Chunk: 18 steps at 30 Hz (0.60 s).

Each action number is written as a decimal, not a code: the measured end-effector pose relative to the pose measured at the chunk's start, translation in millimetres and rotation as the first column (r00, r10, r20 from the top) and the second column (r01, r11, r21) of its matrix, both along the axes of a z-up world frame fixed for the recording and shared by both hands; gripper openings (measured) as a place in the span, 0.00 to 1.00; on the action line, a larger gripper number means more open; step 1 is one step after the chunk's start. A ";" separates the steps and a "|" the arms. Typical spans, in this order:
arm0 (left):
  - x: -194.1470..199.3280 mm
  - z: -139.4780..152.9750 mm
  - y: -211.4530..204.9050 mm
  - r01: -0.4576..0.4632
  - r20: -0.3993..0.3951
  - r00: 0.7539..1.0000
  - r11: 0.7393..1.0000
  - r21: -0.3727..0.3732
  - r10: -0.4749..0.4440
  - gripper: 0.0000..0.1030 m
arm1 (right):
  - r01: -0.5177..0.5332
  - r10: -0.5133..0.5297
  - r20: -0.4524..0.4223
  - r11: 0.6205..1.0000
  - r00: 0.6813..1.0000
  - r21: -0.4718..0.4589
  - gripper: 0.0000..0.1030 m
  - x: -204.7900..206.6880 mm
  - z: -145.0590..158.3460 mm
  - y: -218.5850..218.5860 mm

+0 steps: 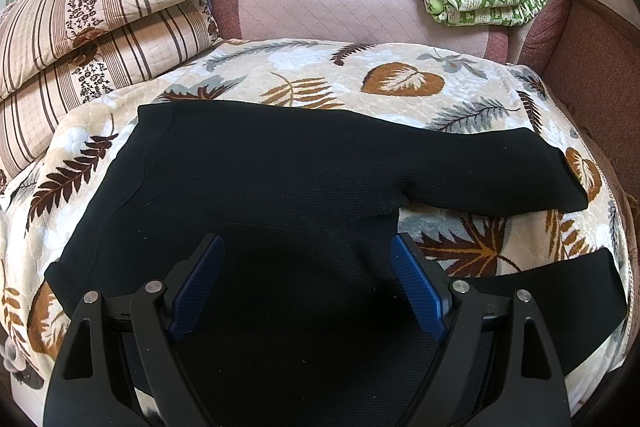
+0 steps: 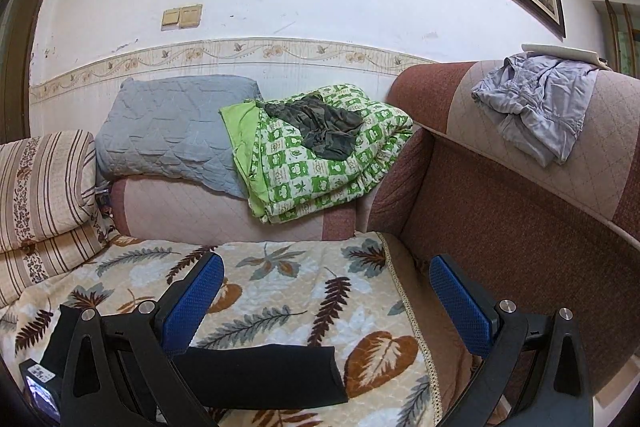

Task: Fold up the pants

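Black pants (image 1: pixel 256 179) lie spread flat on a leaf-patterned blanket (image 1: pixel 400 75). The waist is at the left and the two legs run to the right, apart from each other. My left gripper (image 1: pixel 306 279) is open and hovers just above the crotch area, holding nothing. In the right wrist view one leg end (image 2: pixel 272 375) lies on the blanket (image 2: pixel 288 291). My right gripper (image 2: pixel 326 295) is open and empty above the blanket, past that leg end.
Striped folded quilts (image 1: pixel 80 27) are stacked at the left. A grey quilted pad (image 2: pixel 168 139) and a green patterned quilt (image 2: pixel 320 163) rest on the sofa arm. The sofa back (image 2: pixel 520 211) rises on the right, with a grey garment (image 2: pixel 540 107) draped on top.
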<state>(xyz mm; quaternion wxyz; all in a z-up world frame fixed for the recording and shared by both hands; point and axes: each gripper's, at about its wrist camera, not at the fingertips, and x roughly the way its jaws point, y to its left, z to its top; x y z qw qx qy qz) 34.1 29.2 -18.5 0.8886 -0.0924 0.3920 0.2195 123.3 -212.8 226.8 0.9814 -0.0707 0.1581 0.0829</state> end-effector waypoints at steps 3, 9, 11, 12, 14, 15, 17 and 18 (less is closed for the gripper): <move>0.0 0.0 0.1 0.000 0.000 1.000 1.000 -0.001 0.000 0.83 | 0.000 0.000 0.000 1.000 1.000 -0.001 1.00 0.6 -1.3 0.0; -0.1 0.0 0.9 0.001 0.001 1.000 1.000 -0.003 -0.001 0.83 | 0.001 -0.001 -0.006 1.000 1.000 -0.004 1.00 3.5 -4.1 0.9; -1.2 1.4 -1.2 0.000 0.016 1.000 1.000 -0.010 0.000 0.83 | 0.001 -0.001 -0.010 1.000 1.000 -0.006 1.00 4.8 -6.3 0.3; -2.7 2.9 -1.5 0.001 0.031 1.000 1.000 -0.018 -0.001 0.83 | 0.002 -0.002 -0.013 1.000 1.000 -0.007 1.00 5.6 -7.8 0.0; -6.2 5.8 -0.8 0.002 0.060 0.998 0.999 -0.036 0.000 0.83 | 0.002 -0.002 -0.024 1.000 1.000 -0.005 1.00 8.0 -13.0 -2.2; -8.6 7.8 0.7 0.002 0.080 0.997 0.998 -0.057 0.002 0.83 | 0.001 -0.002 -0.031 1.000 1.000 -0.002 1.00 9.5 -16.8 -3.8; -13.7 11.5 8.9 -0.009 0.114 0.993 0.994 -0.108 0.022 0.83 | -0.004 0.004 -0.044 1.000 0.999 0.003 1.00 13.9 -28.0 -8.0; -15.8 12.6 13.3 -0.018 0.122 0.992 0.991 -0.131 0.034 0.83 | -0.013 0.013 -0.054 1.000 0.998 0.007 1.00 16.7 -36.2 -10.6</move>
